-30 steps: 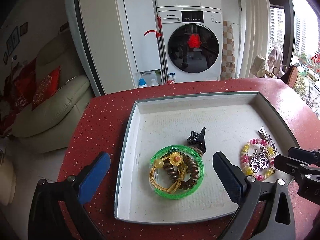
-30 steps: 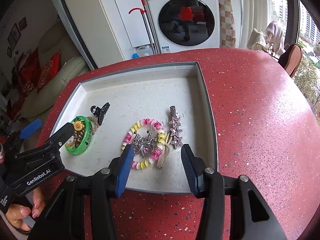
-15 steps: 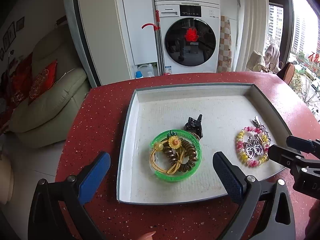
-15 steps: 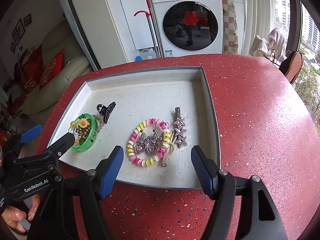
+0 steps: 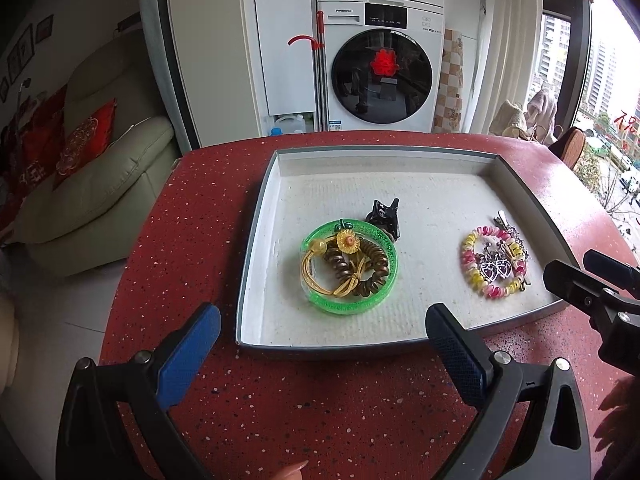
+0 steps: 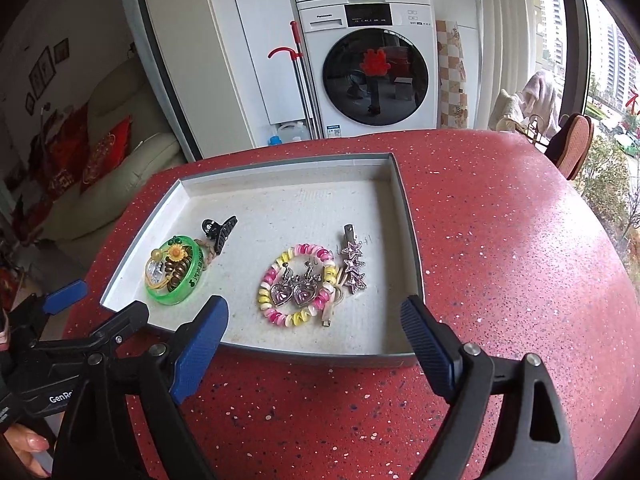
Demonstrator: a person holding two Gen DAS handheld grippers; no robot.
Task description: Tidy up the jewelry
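While both grippers hang over the red speckled table [image 5: 320,400], the jewelry lies sorted in the shallow grey tray [image 6: 408,208]. The left gripper [image 5: 320,344] stands wide and empty before the glossy green bangle [image 5: 348,268] with coiled ties. The right gripper [image 6: 316,344] is opening, nothing between its pads, near the beaded spiral bracelet [image 6: 298,284]. Placing seems finished; next, I think, they only withdraw.

a white washing machine [image 5: 380,80] stands at twelve o'clock beyond the red speckled table [image 5: 320,400], a red-handled mop [image 5: 318,76] leaning just beside it. a cream sofa [image 5: 96,184] with a red cushion [image 5: 86,140] sits at nine o'clock.
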